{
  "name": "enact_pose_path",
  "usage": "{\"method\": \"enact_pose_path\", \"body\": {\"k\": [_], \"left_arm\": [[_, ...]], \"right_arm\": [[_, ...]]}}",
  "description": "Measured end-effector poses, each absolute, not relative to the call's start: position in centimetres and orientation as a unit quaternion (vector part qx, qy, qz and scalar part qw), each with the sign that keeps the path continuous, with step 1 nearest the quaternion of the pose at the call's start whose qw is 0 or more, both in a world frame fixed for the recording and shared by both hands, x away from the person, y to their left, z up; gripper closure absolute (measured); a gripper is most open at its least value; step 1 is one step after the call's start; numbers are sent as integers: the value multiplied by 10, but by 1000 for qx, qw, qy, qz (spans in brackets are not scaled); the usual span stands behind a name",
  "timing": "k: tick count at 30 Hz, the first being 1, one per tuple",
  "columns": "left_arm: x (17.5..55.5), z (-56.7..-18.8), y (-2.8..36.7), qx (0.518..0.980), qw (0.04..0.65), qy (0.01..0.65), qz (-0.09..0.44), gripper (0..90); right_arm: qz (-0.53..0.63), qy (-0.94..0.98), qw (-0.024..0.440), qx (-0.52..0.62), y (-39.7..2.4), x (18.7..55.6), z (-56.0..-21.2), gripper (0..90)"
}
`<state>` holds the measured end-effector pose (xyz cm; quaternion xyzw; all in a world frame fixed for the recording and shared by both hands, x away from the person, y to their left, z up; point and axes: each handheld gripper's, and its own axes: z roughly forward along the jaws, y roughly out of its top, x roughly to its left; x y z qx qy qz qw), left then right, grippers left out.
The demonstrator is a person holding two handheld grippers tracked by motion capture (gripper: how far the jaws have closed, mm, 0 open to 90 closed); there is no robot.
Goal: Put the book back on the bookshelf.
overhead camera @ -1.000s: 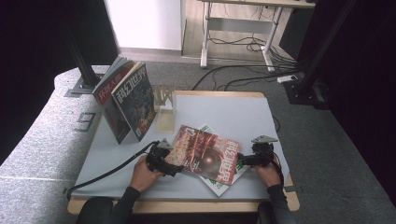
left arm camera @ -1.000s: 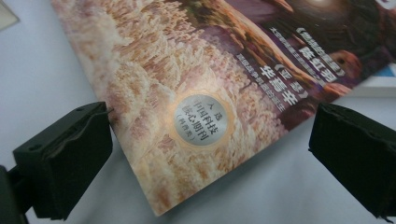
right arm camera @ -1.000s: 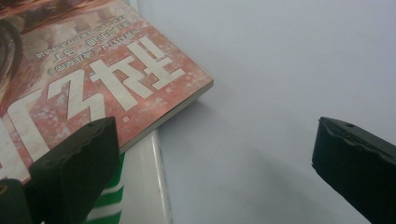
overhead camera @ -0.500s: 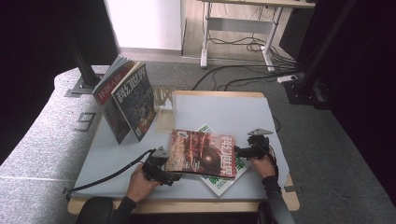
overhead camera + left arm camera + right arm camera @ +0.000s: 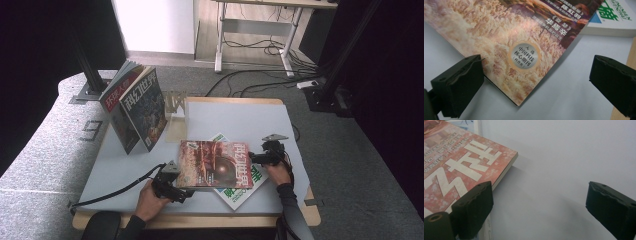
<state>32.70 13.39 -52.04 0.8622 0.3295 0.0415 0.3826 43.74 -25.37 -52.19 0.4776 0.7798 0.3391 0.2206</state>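
Looking down from the high view, I see the red magazine [image 5: 215, 164] flat on the table [image 5: 240, 117], overlapping a green-and-white magazine [image 5: 239, 189], with my left gripper [image 5: 182, 192] at its near left corner and my right gripper [image 5: 252, 157] at its right edge. The left gripper view adds a round silver seal [image 5: 525, 55]; jaws spread, nothing pinched. The right gripper view shows jaws apart, just closing slightly, one pad above the cover.

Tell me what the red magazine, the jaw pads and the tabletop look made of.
Red magazine: glossy coated paper, judging by the sheen and thin page edges. Left gripper pads: matte black foam or rubber, ridged. Tabletop: smooth matte pale sheet, likely laminate or plastic.
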Motion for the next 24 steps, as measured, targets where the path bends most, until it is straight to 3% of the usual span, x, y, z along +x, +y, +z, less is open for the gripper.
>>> {"method": "enact_pose_path", "body": {"k": [24], "left_arm": [[296,-521,130,863,404,305,4,0]], "right_arm": [[345,771,220,488,-236,463,-525,80]]}}
